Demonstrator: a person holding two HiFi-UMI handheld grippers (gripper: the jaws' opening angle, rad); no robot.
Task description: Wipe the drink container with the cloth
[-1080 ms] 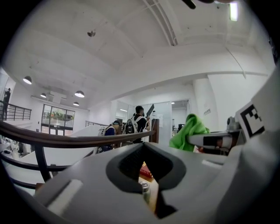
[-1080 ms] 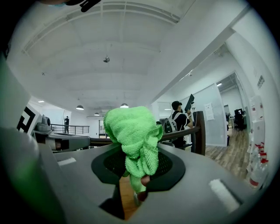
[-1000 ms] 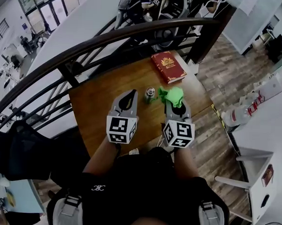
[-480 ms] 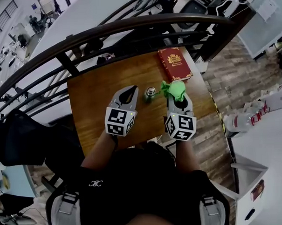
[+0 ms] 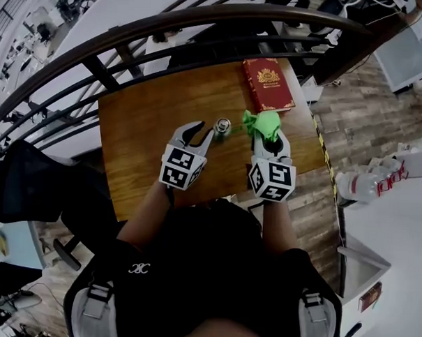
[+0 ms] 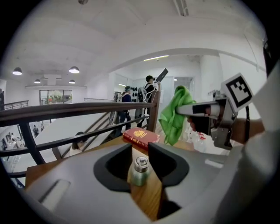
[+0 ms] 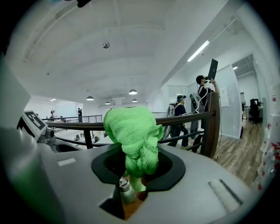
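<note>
A small metal drink bottle (image 5: pixel 222 126) stands upright on the wooden table (image 5: pixel 143 126). My left gripper (image 5: pixel 203 131) is just left of it and its jaws are opening. In the left gripper view the bottle (image 6: pixel 140 173) shows through the gap just ahead of the tips of the left gripper (image 6: pixel 140 152), and neither pad presses on it. My right gripper (image 5: pixel 268 137) is to the bottle's right, shut on a bunched green cloth (image 5: pixel 263 122). In the right gripper view the cloth (image 7: pixel 133 135) hangs over the bottle (image 7: pixel 125 190) and hides much of it.
A red book (image 5: pixel 268 84) lies at the table's far right corner. A dark curved railing (image 5: pixel 133 39) runs along the table's far side. Plastic bottles (image 5: pixel 367 185) sit on a white surface at the right. People stand beyond the railing (image 6: pixel 148 94).
My left gripper has come in toward the bottle and its jaws have parted from shut. The right gripper keeps the cloth beside the bottle. The head view has shifted.
</note>
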